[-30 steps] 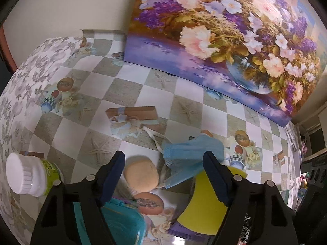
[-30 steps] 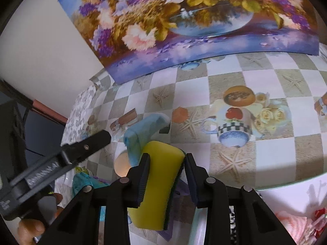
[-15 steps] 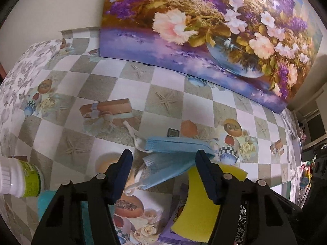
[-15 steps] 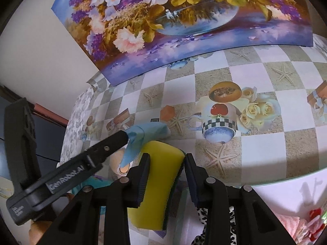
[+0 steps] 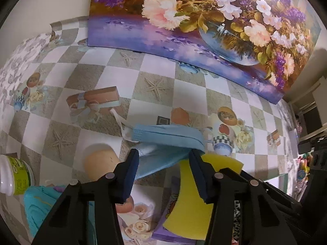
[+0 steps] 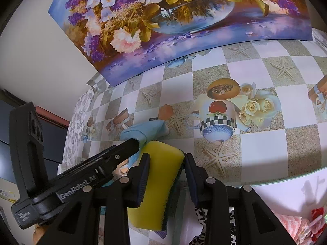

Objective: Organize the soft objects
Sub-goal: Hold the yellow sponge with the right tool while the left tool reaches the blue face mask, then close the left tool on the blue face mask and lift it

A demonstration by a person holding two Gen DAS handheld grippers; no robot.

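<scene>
Yellow sponge [image 6: 157,183] sits clamped between the right gripper [image 6: 166,159] jaws at 6 o'clock. Just beyond, the left gripper [image 5: 163,157] has just been closing its jaws around the blue face mask [image 5: 163,140]; whether the pads press it cannot be told. Earlier wider apart, it now seems about to take the mask from the checked tablecloth [image 5: 155,69].

A: Left gripper [image 5: 163,159]?
B: Bottom centre of frame. Jaws have just been closing w/ a blue face mask [image 5: 163,140] between them; can't tell if pads press it yet.
A: Around it?
B: Yellow sponge [image 5: 190,200] lower right, partly behind the right finger. Tan round pad [image 5: 100,161] lower left. White-capped jar [image 5: 14,175] at left edge. Teal item [image 5: 40,204] bottom left. Flower painting [image 5: 204,20] across top, on checkered tablecloth [image 5: 155,69].
</scene>
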